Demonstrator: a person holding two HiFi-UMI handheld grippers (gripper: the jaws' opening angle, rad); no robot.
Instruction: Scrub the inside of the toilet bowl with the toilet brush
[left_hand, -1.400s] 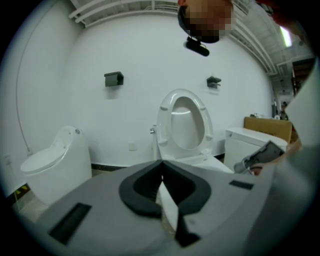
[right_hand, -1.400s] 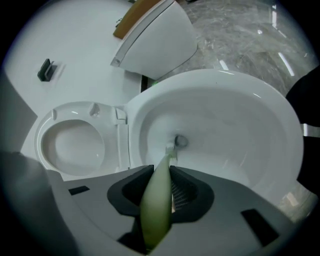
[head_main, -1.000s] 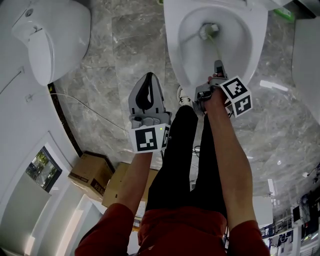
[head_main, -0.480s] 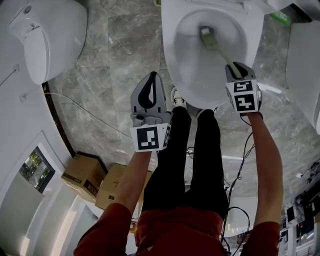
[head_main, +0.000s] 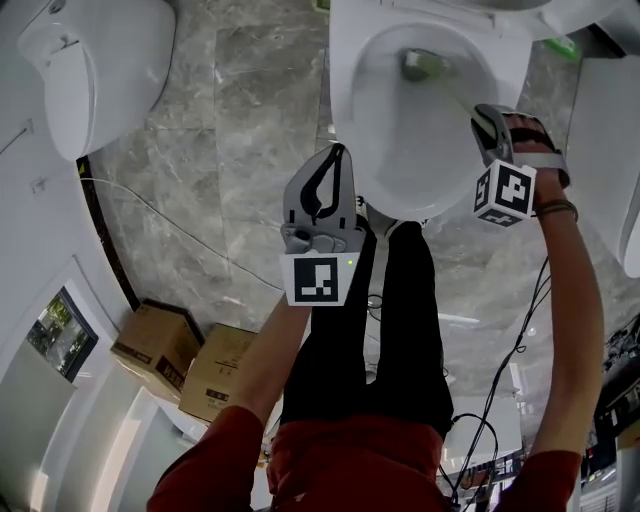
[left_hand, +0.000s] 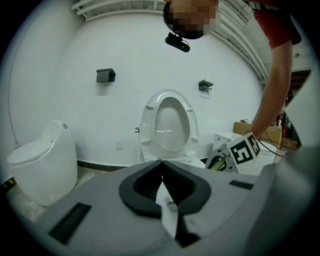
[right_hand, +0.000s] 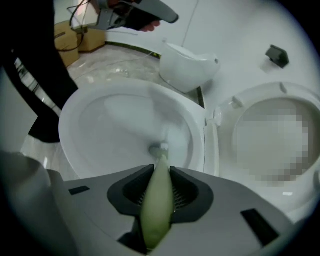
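The white toilet bowl (head_main: 395, 160) stands at the top of the head view with its seat up. My right gripper (head_main: 487, 118) is over the bowl's right rim, shut on the pale green handle of the toilet brush (right_hand: 159, 200). The brush head (head_main: 421, 64) is blurred, deep in the bowl near the drain (right_hand: 159, 148). My left gripper (head_main: 332, 163) hangs just left of the bowl's front rim, jaws closed tip to tip with nothing between them, and looks toward the raised seat (left_hand: 170, 125).
Another white toilet (head_main: 95, 70) stands at the top left on the grey marble floor (head_main: 220, 150). Cardboard boxes (head_main: 185, 365) lie at the lower left. Black cables (head_main: 505, 350) trail on the floor to the right. The person's legs (head_main: 380, 330) stand before the bowl.
My right gripper has swung from the bowl's front rim to its right rim. The brush head has shifted inside the bowl. The left gripper has drifted slightly right and up.
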